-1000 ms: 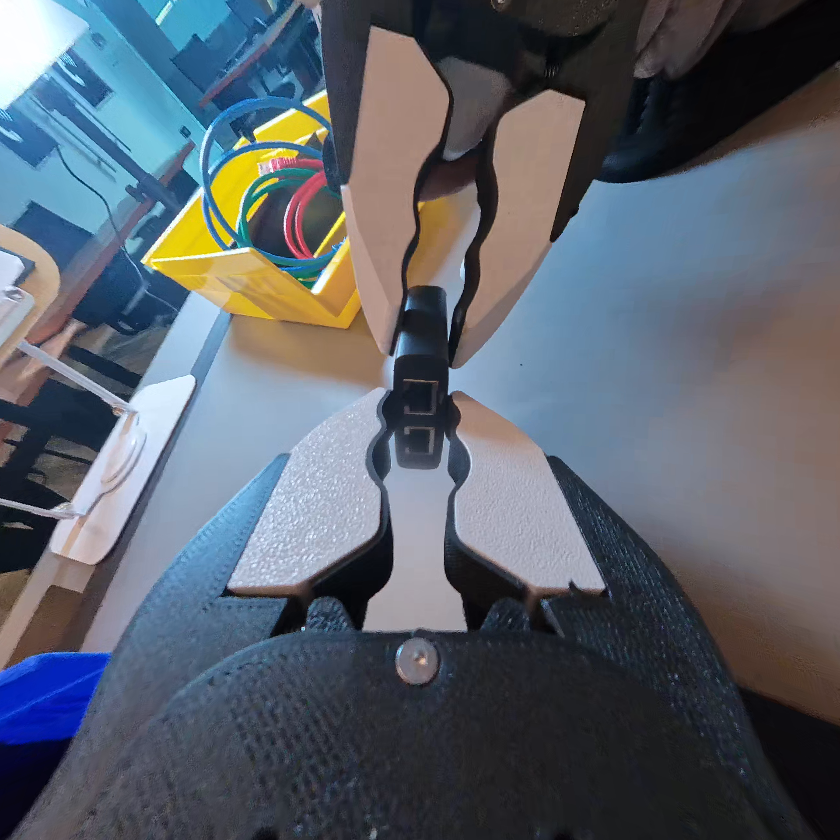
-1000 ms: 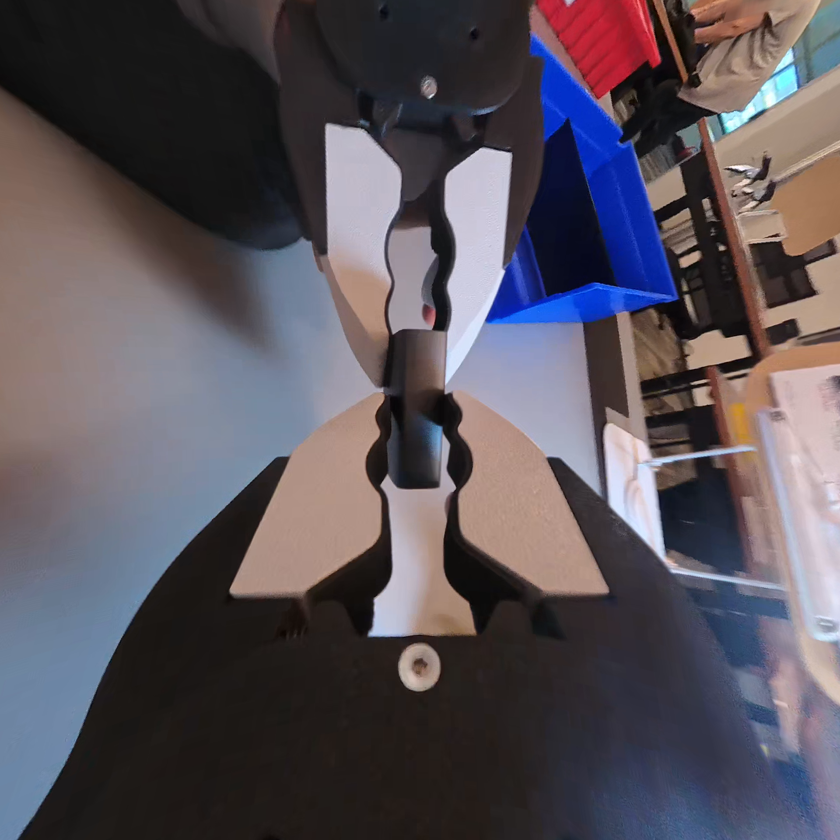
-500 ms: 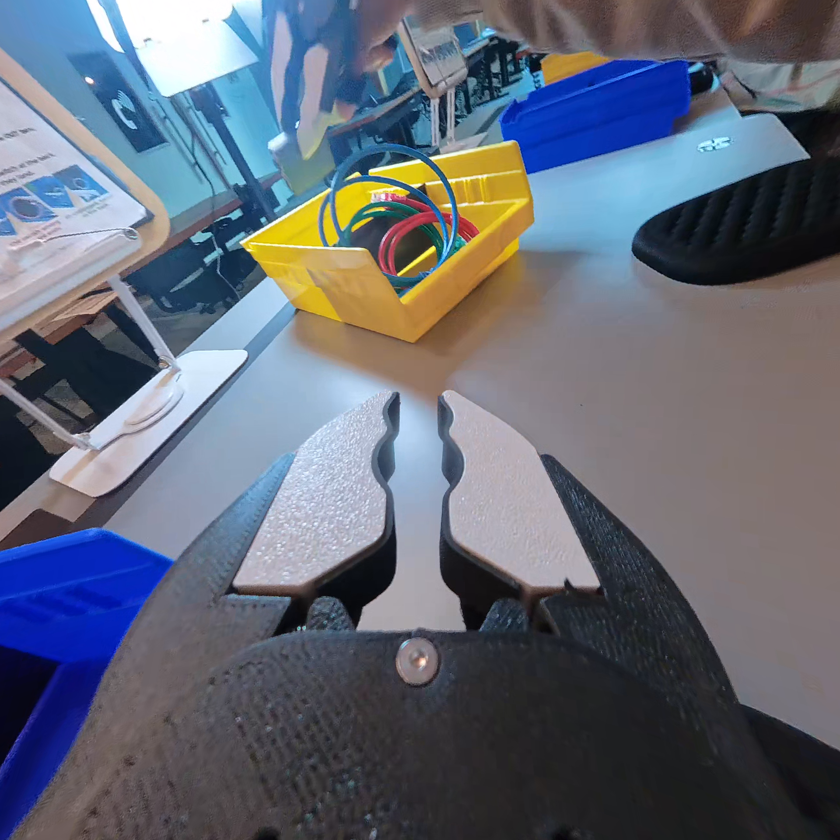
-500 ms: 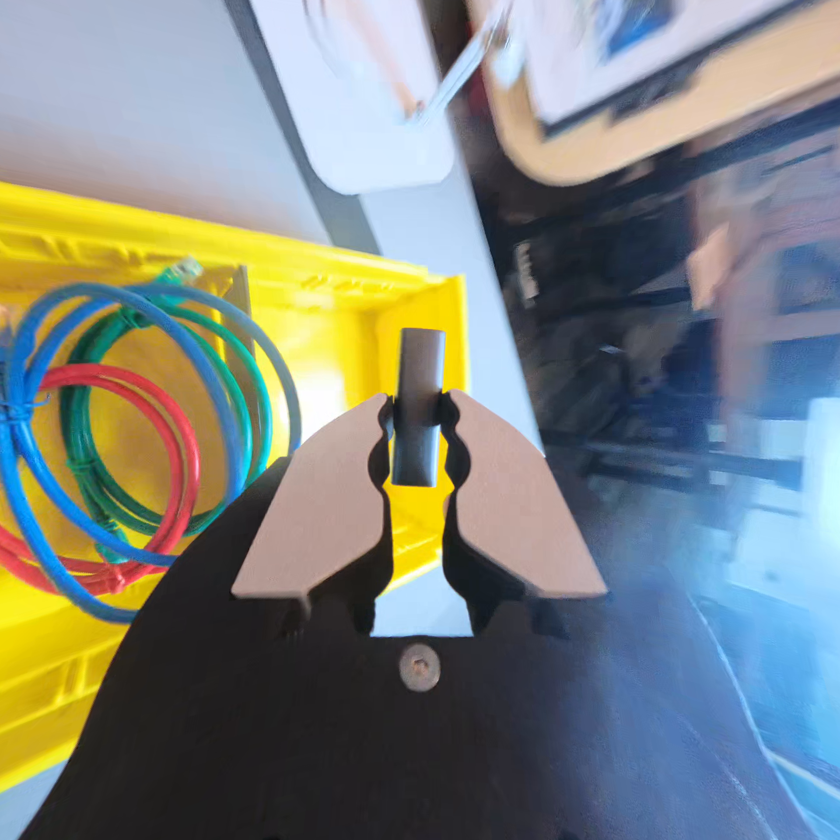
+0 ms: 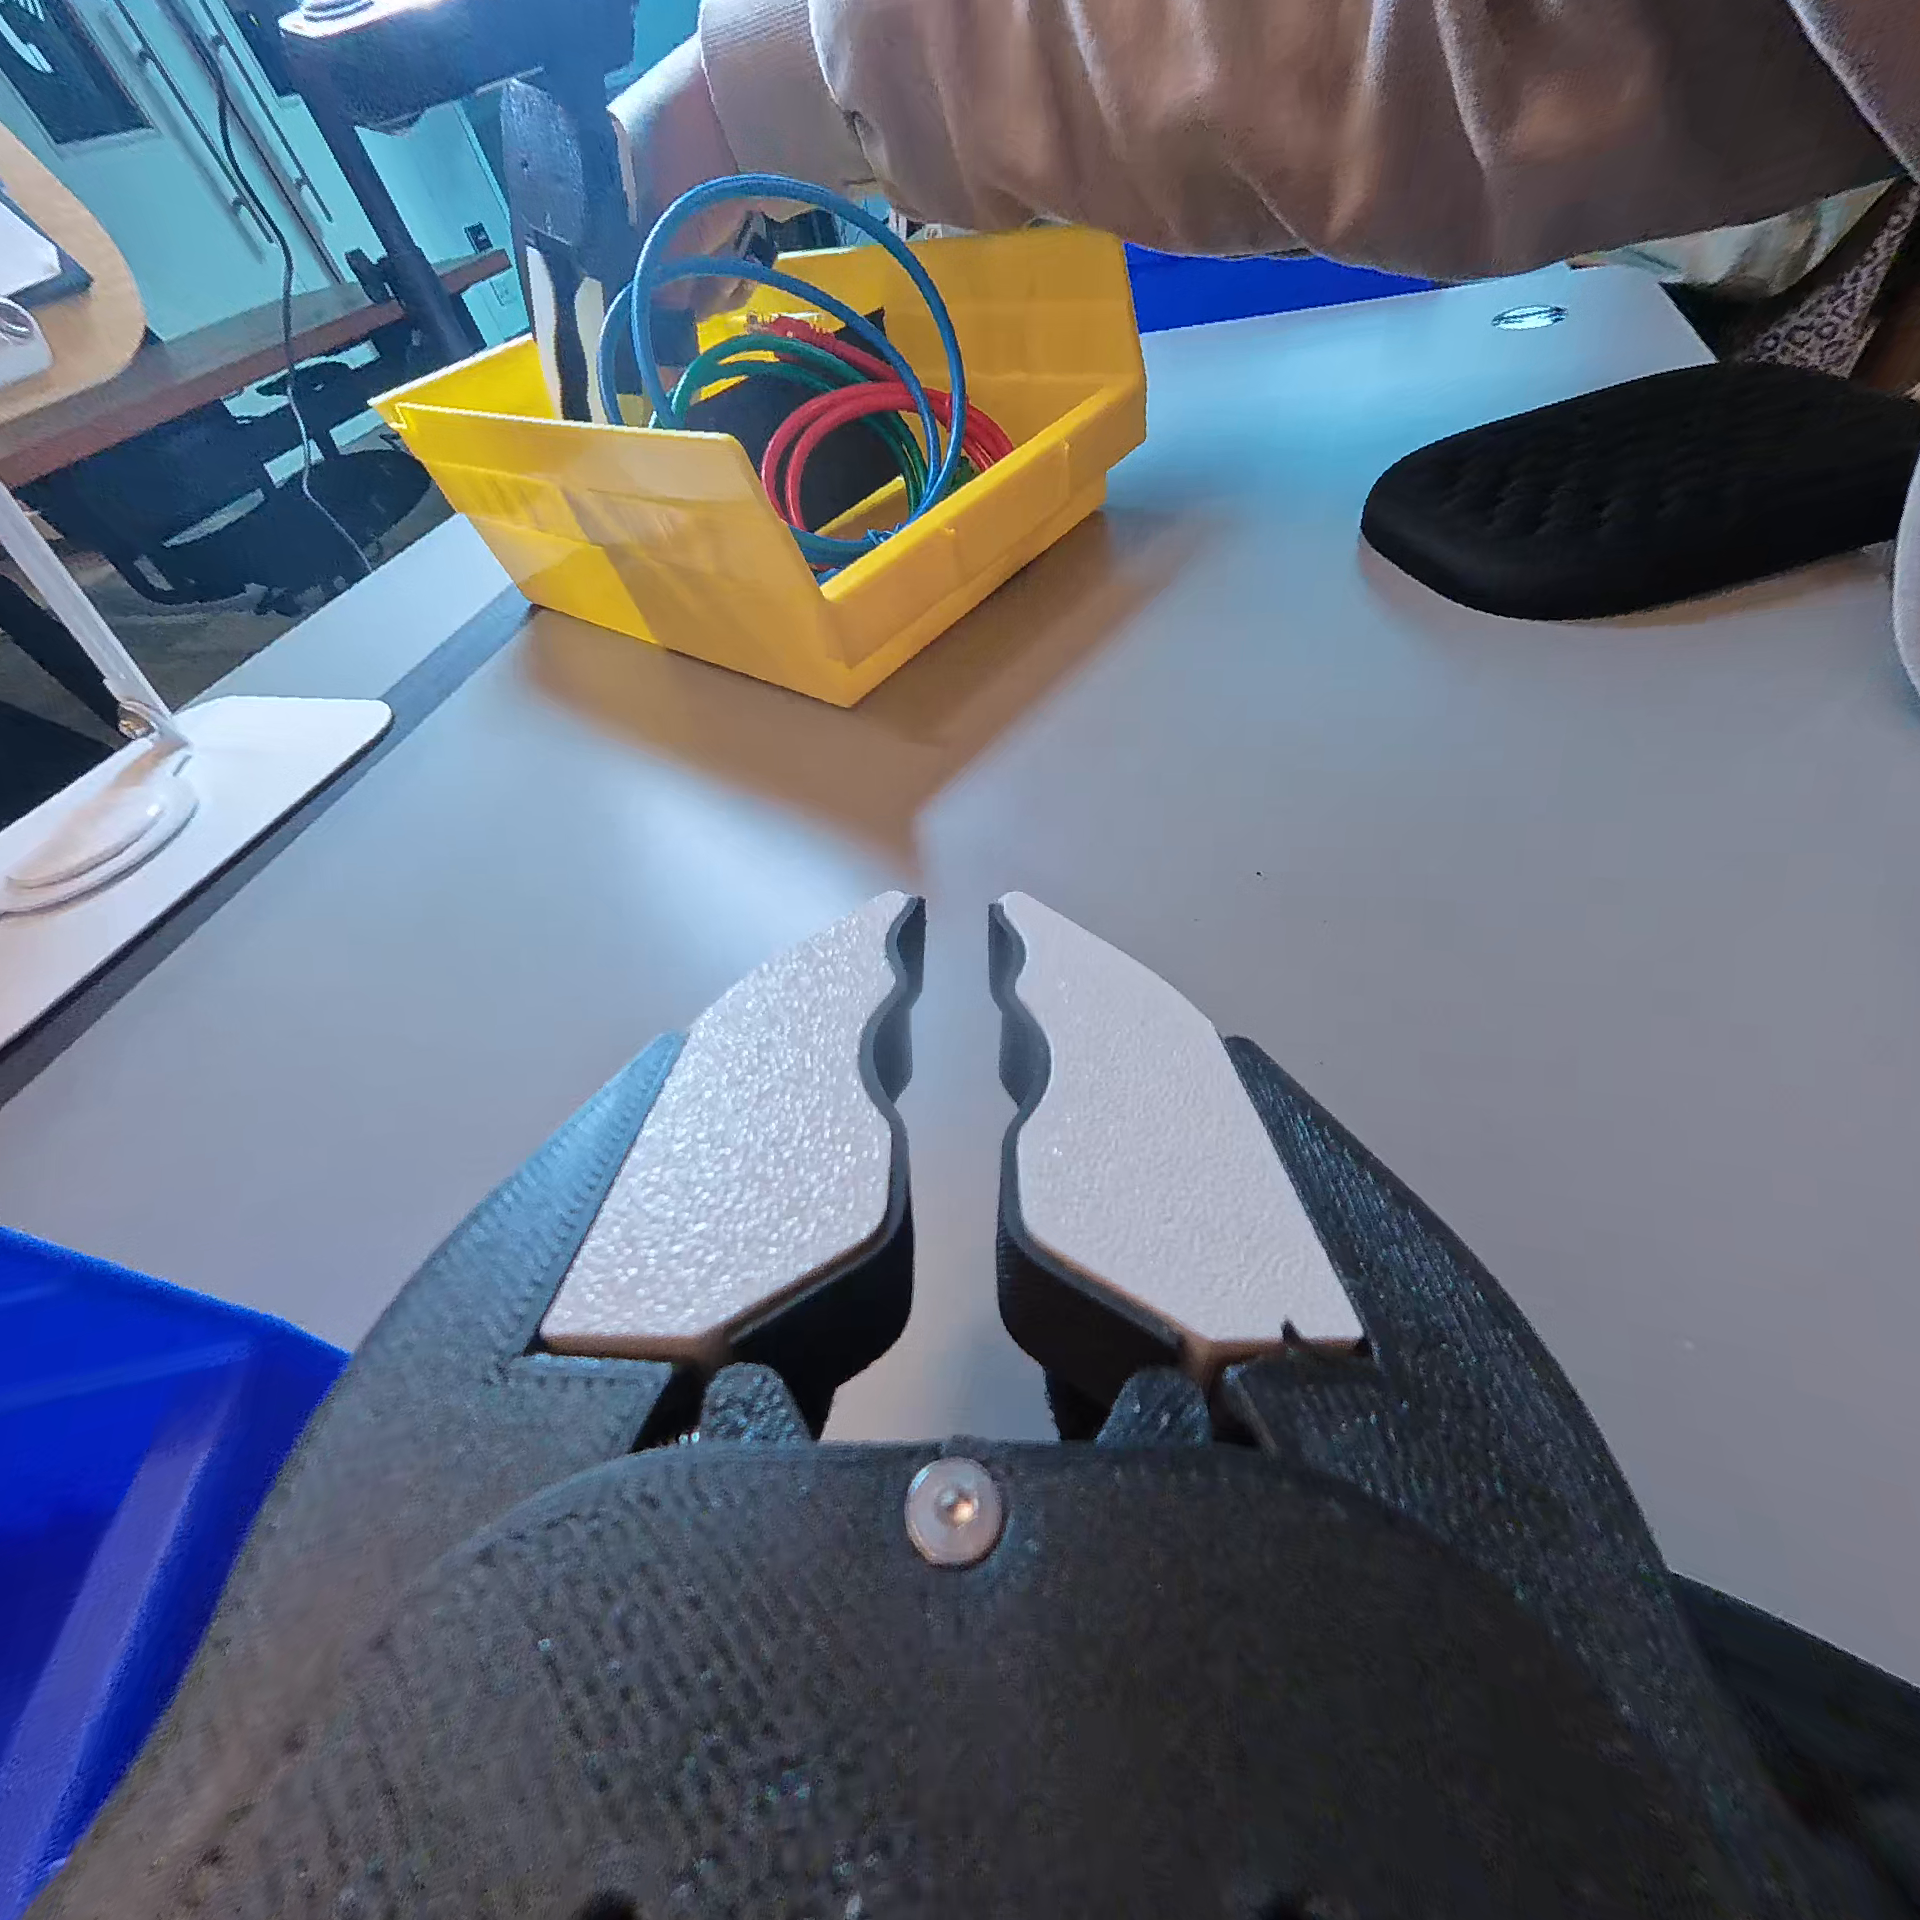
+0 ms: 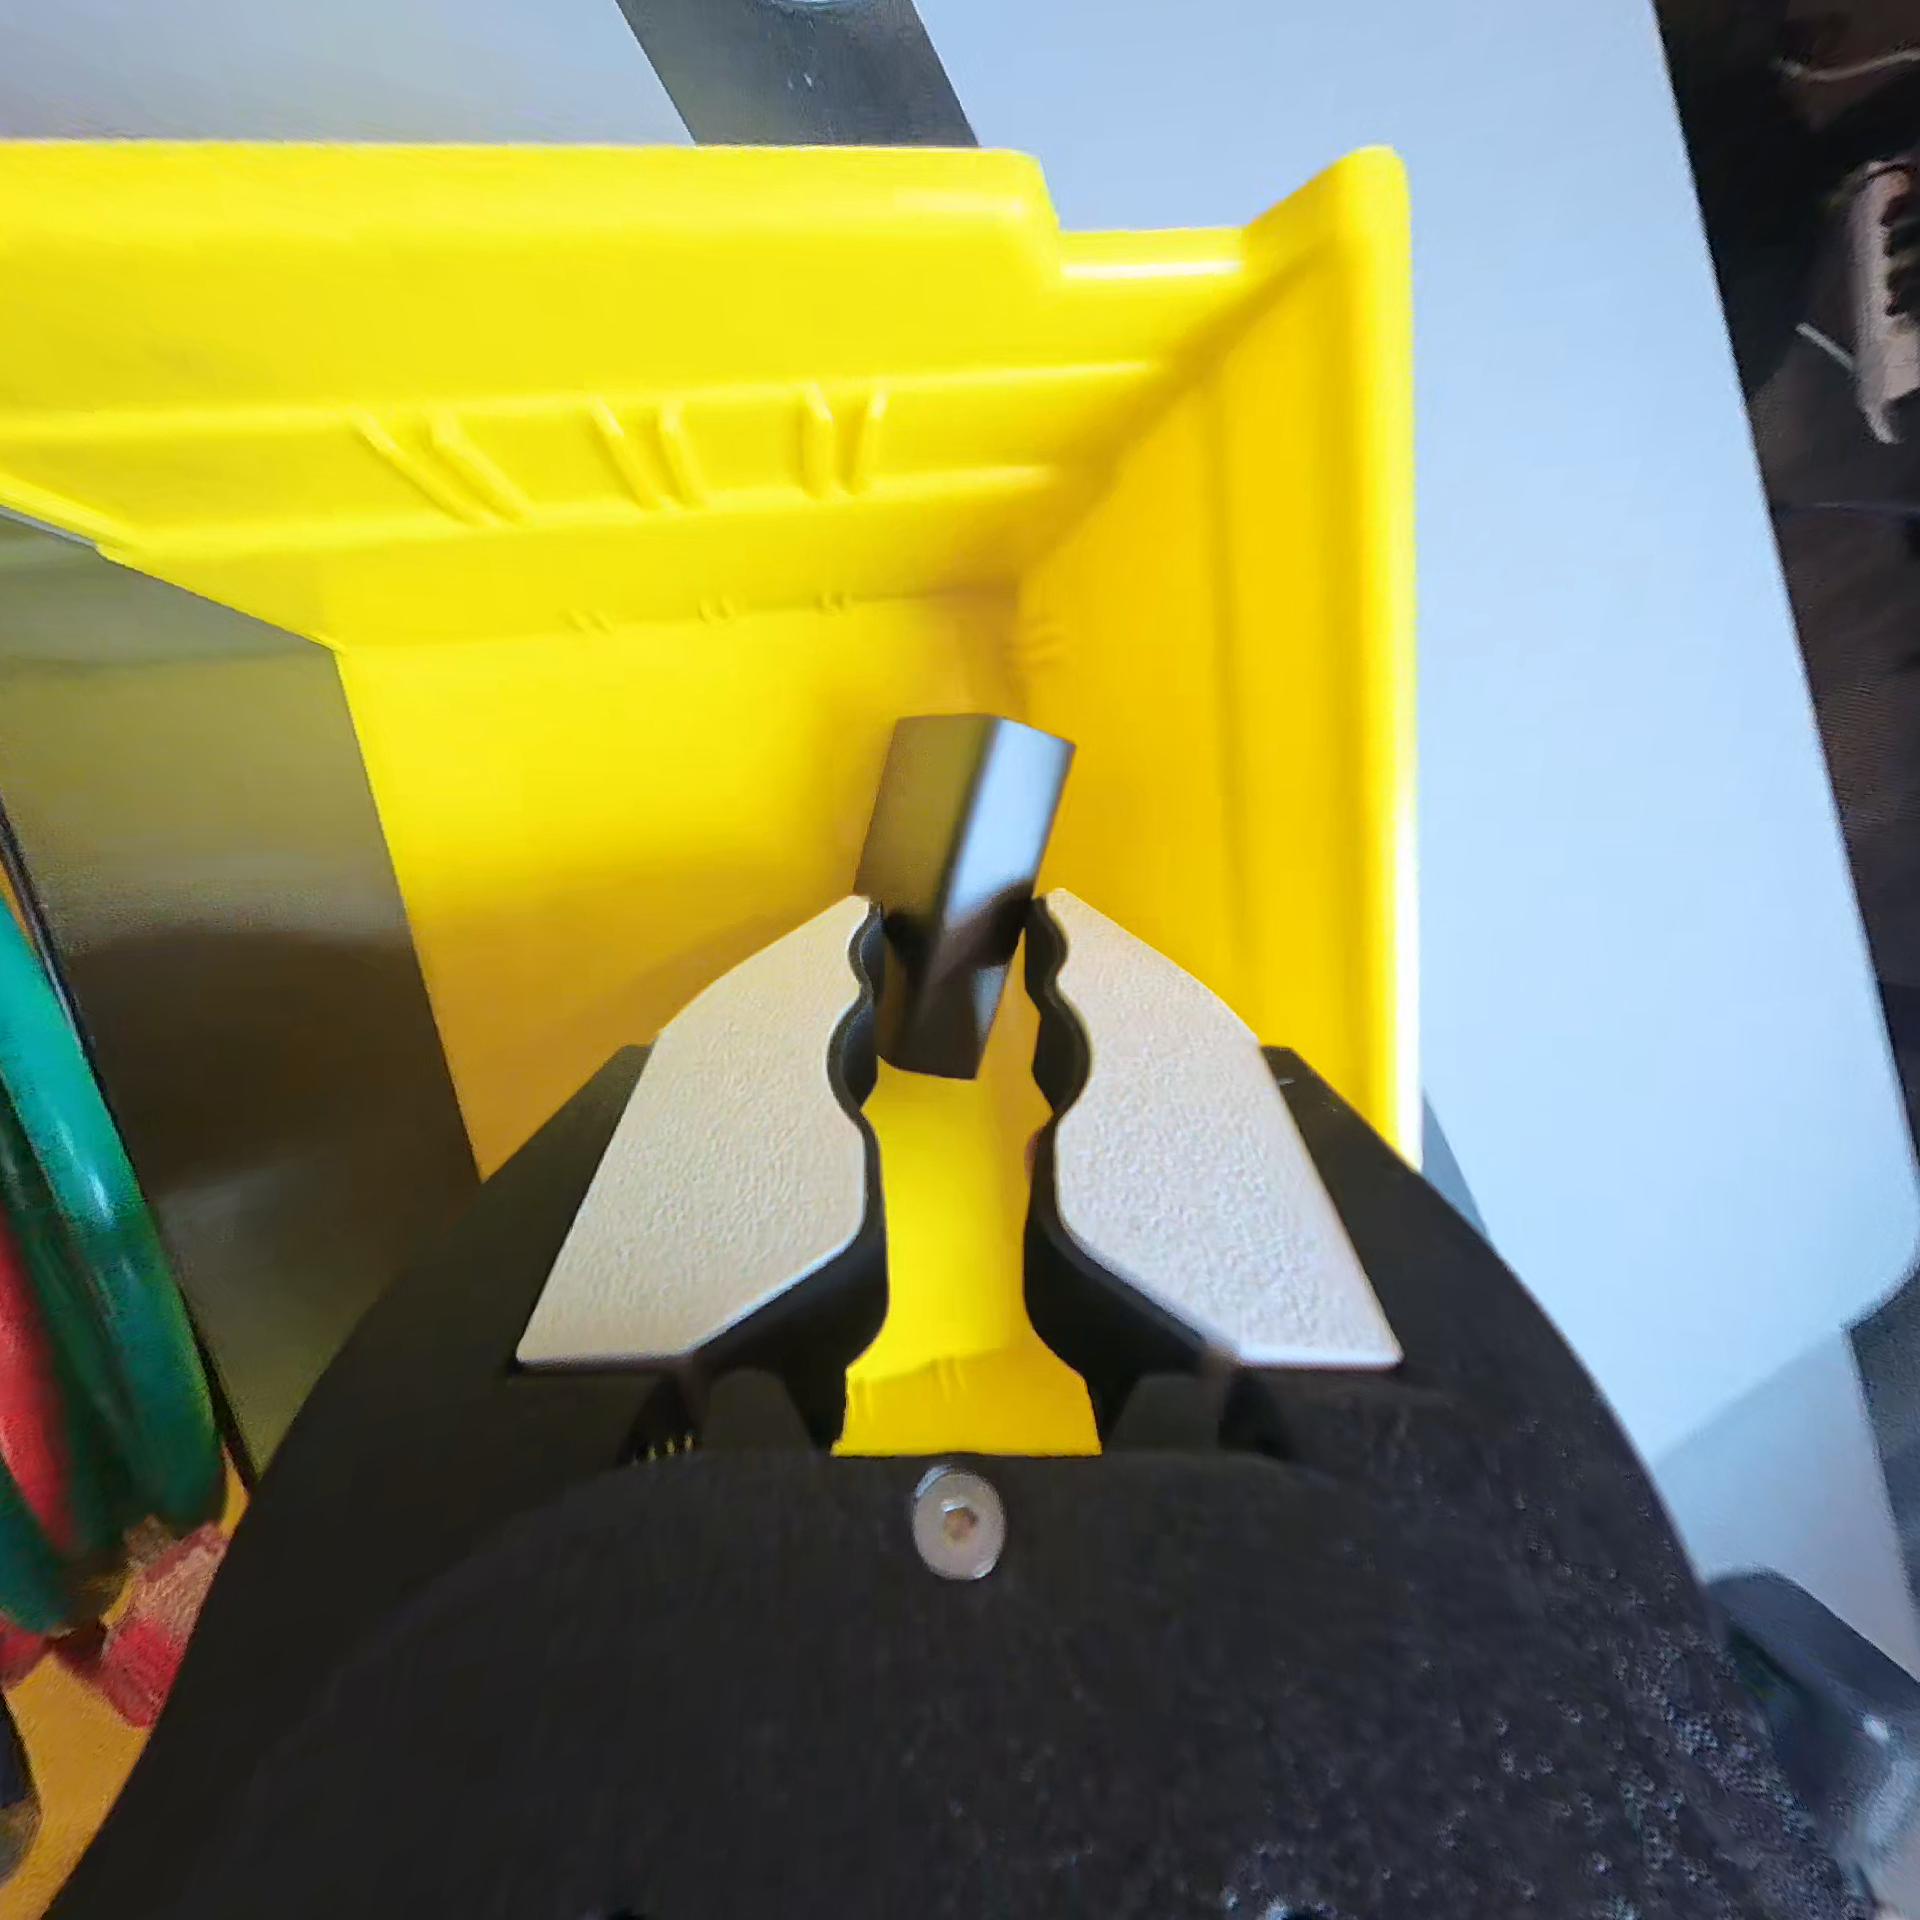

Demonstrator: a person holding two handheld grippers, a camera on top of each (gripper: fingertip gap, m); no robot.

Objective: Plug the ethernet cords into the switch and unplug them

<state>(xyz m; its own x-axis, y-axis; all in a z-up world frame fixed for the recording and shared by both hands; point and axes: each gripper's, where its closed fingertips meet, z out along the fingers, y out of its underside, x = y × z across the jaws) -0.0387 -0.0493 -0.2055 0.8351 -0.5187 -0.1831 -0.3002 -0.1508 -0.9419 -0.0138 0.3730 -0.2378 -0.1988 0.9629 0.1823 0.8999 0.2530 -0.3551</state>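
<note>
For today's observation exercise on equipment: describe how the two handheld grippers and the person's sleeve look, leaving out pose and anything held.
The left gripper and right gripper look alike: a black, rough-textured body, one silver screw at the centre, and two pale grey pebbled fingers with wavy black inner edges. No cables or markings show on them. The person's sleeve is a pinkish-beige, wrinkled fabric.

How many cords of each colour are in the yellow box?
Blue cords: 1
Green cords: 1
Red cords: 1
Total: 3 coiled cords in the yellow box, counting each colour as 1 cord.
</note>
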